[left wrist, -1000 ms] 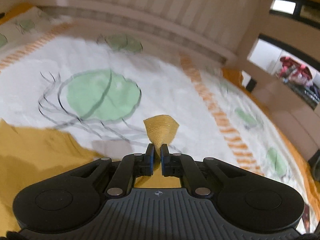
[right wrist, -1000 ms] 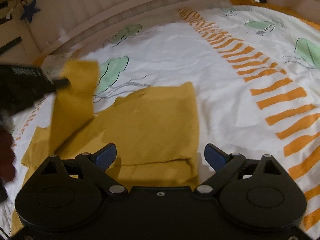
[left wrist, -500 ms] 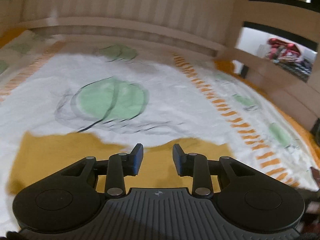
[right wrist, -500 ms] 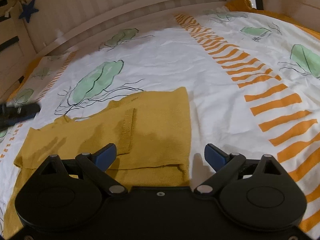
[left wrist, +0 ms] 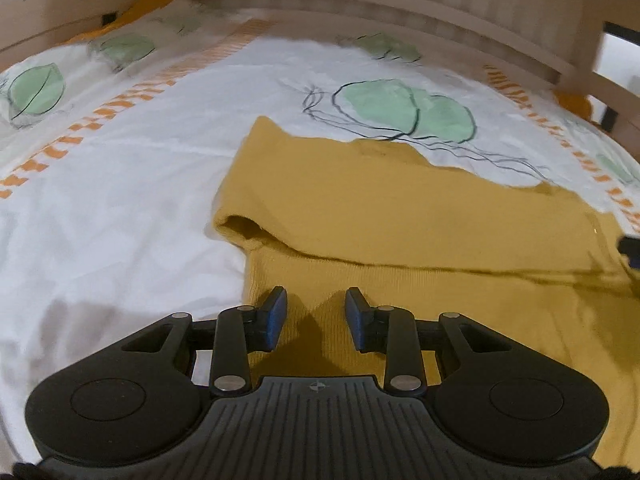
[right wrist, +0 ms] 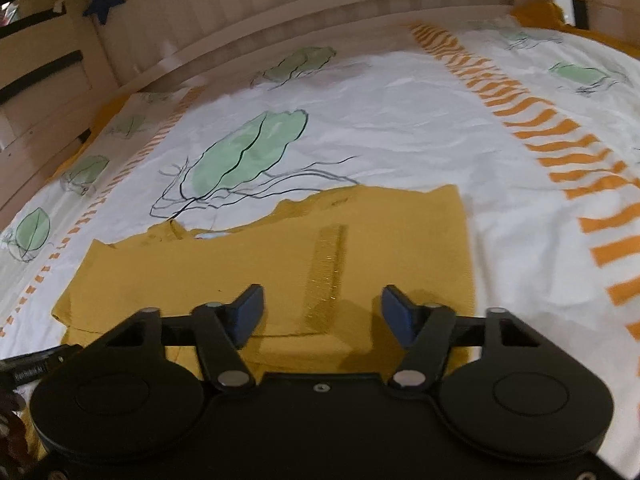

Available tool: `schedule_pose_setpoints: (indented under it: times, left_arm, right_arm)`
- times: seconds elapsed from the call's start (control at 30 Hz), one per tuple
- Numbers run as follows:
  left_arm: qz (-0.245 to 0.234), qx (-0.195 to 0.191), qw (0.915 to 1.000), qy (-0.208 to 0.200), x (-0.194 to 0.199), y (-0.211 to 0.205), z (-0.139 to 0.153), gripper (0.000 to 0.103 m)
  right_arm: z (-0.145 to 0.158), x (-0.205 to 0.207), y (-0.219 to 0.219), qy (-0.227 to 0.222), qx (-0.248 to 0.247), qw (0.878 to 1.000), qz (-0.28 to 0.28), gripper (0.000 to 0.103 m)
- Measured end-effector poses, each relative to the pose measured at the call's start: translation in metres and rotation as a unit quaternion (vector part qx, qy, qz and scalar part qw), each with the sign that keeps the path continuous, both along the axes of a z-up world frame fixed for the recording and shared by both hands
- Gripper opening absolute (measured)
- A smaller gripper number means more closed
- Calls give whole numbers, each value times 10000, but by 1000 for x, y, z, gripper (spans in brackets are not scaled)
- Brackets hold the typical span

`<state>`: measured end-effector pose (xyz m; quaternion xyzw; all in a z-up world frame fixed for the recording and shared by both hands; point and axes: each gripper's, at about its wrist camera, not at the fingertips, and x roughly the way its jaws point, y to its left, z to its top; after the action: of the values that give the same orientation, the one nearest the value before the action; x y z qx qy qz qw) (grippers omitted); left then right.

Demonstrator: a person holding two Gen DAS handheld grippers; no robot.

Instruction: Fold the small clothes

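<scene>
A mustard-yellow knit sweater (left wrist: 400, 208) lies flat on the bed, with a sleeve folded across its body. It also shows in the right wrist view (right wrist: 280, 264), where the ribbed cuff (right wrist: 326, 268) lies on top. My left gripper (left wrist: 316, 312) is open and empty, low over the sweater's left lower part. My right gripper (right wrist: 322, 312) is open and empty, low over the sweater's near right part.
The sweater lies on a white bedsheet (left wrist: 120, 184) with green leaf prints and orange stripes. A wooden bed rail (right wrist: 280, 28) curves round the far side. A blue star (right wrist: 105, 0) hangs at the upper left. The left gripper's tip (right wrist: 32, 364) shows at the left edge.
My left gripper let go of the yellow sleeve, opened, and swung down to the sweater's left side. The sleeve now lies folded across the body. My right gripper moved closer in.
</scene>
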<state>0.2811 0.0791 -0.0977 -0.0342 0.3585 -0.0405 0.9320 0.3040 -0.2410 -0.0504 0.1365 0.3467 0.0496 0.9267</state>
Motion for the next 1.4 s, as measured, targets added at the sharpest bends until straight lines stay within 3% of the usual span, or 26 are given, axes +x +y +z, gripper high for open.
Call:
schedule_pose_setpoints:
  times: [0.1,0.27,0.33,0.4,0.47,0.67,0.77,0.87,1.03,1.1,1.17,1.27,1.4]
  left_arm:
    - [-29,48,9996,-272,-8,-2,-9,33]
    - [1,-289,9993,-229,-4,7,-11,33]
    - [-1,-286,9993,-225,-3,6,-13,33]
    - [-6,-175,9996,-231,-3,2,-13,33]
    - [-6,-89,9997,-238,-4,0,-14,33]
    - [7,-228,9995,-240,-3,2,-15,33]
    - [11,-234,9994,-249,-3,1,-16,33]
    - [19,-287,9993,-254,-3,4,-17,33]
    - [18,-266,9993,-248,-3,4,-17,33]
    - [-8,-200,9996,-212,-3,3,-15,33]
    - [-74,-84,9998,-135,-2,1,-11,33]
    - [-246,99,9996,75,-3,-3,-4,33]
    - [-497,22,9981,364,-26,-1,6,34]
  right_arm:
    - [-6,11,5,145,11,9999,42,60]
    - [-12,20,16,186,-27,9998,89,58]
    - [-13,23,21,219,-109,9996,133,50]
    - [-14,27,27,284,-216,9992,168,29]
    - [-12,30,31,356,-212,9988,255,18]
    - [31,18,40,-59,-442,9979,474,16]
    - [46,14,25,-130,-458,9986,213,16]
    - [38,17,8,51,-580,9983,-84,17]
    - [9,28,3,593,-597,9964,-44,36]
    - [6,24,2,632,-583,9963,-85,49]
    - [12,13,-1,584,-446,9973,-89,54]
    - [28,-9,-3,540,-334,9980,-31,56]
    - [44,-38,-5,601,-123,9981,102,60]
